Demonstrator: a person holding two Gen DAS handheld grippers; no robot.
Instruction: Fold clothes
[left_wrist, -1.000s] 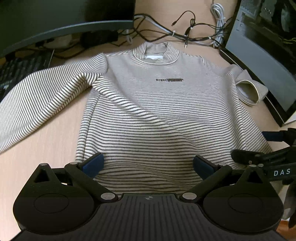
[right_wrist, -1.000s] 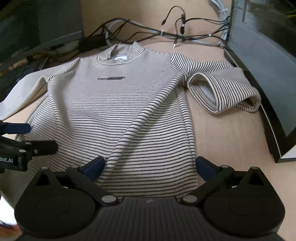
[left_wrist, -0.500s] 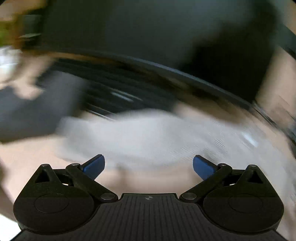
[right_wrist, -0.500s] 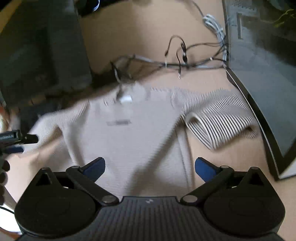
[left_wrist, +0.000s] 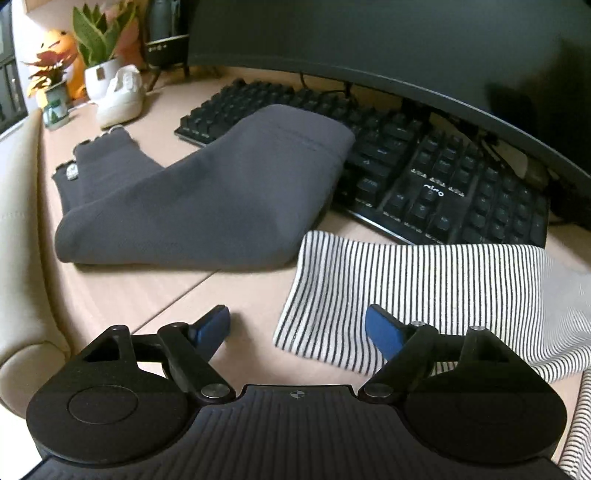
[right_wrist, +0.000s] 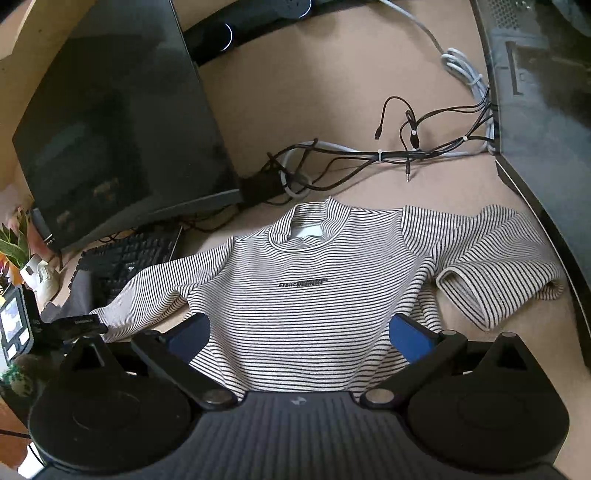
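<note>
A cream sweater with thin black stripes (right_wrist: 306, 306) lies face up on the beige desk (right_wrist: 332, 74), collar away from me. Its left sleeve stretches out to the left and ends in a cuff (left_wrist: 332, 295). My left gripper (left_wrist: 298, 326) hovers low at that cuff, its jaws closing. The cuff's corner lies between the blue pads, which do not press on it. In the right wrist view the left gripper (right_wrist: 85, 325) sits at the sleeve's end. My right gripper (right_wrist: 301, 334) stands open above the sweater's chest, holding nothing. The right sleeve (right_wrist: 491, 269) is bent back on itself.
A folded grey garment (left_wrist: 207, 199) lies just beyond the cuff, partly on a black keyboard (left_wrist: 443, 184). A dark monitor (left_wrist: 406, 44) overhangs the keyboard. Potted plants (left_wrist: 99, 55) stand far left. Cables (right_wrist: 369, 155) run behind the collar, and a computer case (right_wrist: 546, 92) bounds the right.
My left gripper swung from the sweater's hem over to the left sleeve cuff, and its jaws have narrowed. My right gripper rose, so the sweater looks farther off.
</note>
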